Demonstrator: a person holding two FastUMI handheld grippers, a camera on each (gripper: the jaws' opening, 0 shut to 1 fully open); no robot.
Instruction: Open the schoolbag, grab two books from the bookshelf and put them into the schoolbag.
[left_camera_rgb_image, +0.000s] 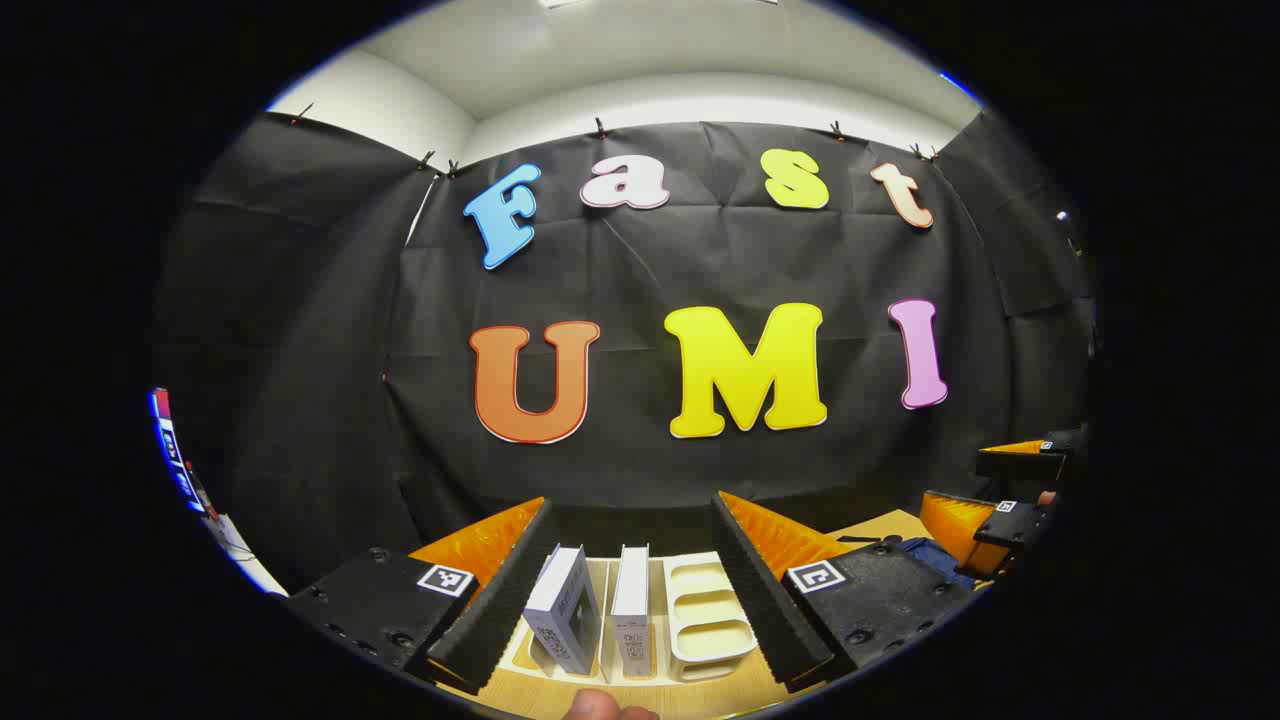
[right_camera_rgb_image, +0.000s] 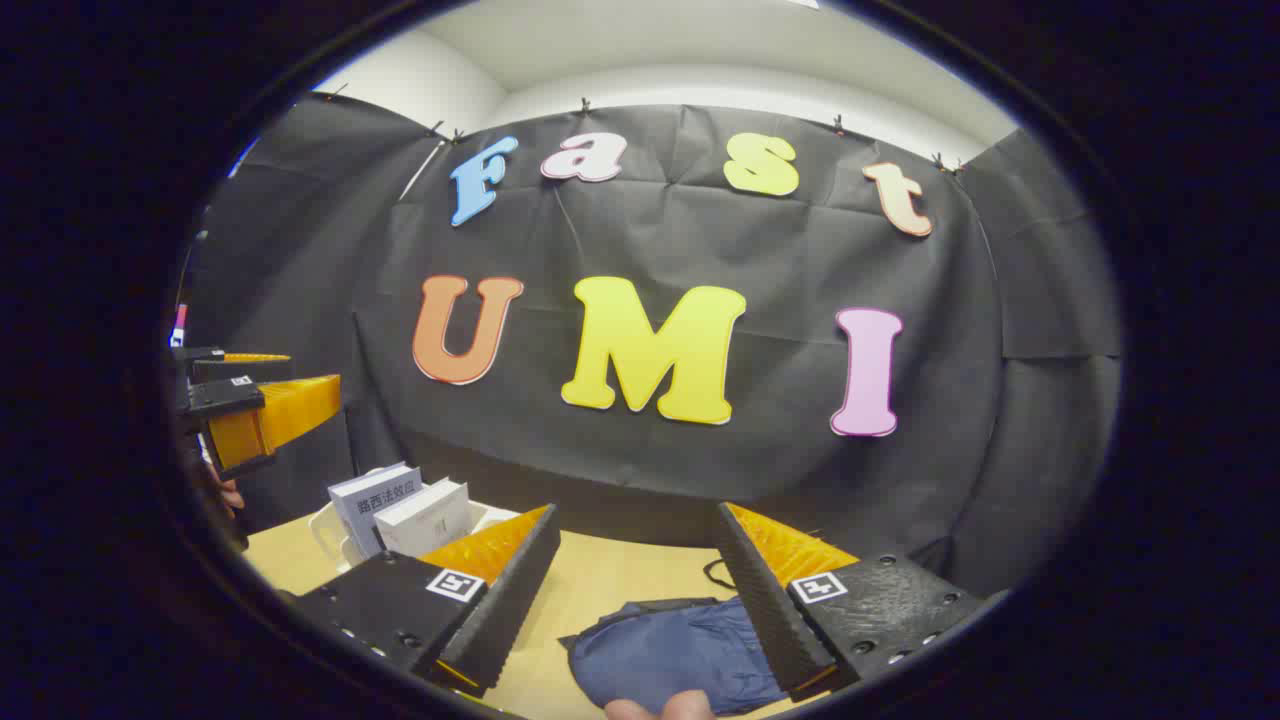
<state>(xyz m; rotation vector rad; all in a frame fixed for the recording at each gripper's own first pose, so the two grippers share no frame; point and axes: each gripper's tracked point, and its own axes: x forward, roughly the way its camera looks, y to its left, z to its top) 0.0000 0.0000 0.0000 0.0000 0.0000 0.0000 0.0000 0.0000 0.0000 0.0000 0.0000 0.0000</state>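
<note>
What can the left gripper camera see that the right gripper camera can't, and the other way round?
The left gripper view looks straight down onto the top edges of the two books and the empty slots of the cream bookshelf, framed by the open left gripper.

The right gripper view has the blue schoolbag lying flat on the table between the fingers of the open right gripper.

Both take in the books, the bookshelf, the wooden table and the other gripper off to the side.
</note>
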